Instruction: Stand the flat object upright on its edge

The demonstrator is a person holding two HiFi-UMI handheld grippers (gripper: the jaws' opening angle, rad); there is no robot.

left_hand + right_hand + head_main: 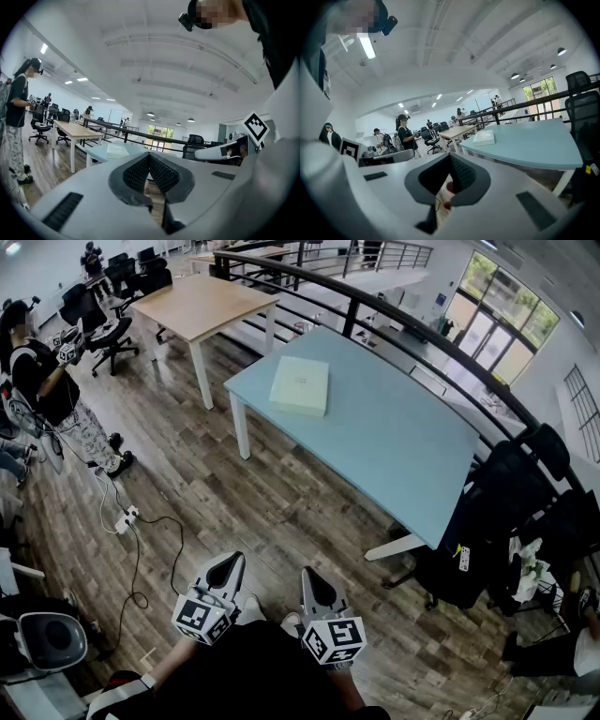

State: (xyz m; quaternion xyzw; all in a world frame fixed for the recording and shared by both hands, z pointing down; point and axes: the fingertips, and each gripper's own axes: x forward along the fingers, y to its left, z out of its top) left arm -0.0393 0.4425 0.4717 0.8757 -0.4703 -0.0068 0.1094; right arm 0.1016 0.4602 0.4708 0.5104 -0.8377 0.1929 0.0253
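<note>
Both grippers are held low over the brown wooden plank floor (234, 493), well short of the work. The left gripper (225, 570) has its jaws pressed together with nothing between them, and the right gripper (315, 583) is the same, closed and empty. The target is the pale cream flat square slab (300, 385), either a box or a thick book, I can't say which. It lies face-down-flat on the light blue rectangular table with white legs (403, 437), near the far left corner and well apart from both tools. Nothing else sits on that tabletop. By the look of it the slab is stiff, with crisp edges and a smooth face, so it should tip up as one rigid piece and not sag. I'd guess it's light to middling in weight and a bit slick on that table. The best hold is probably a pinch across its thickness at one side edge, lifting that edge while the other gripper braces the opposite edge so it doesn't skate away. Both sets of jaws must open first, and once it's upright the narrow edge could topple.
</note>
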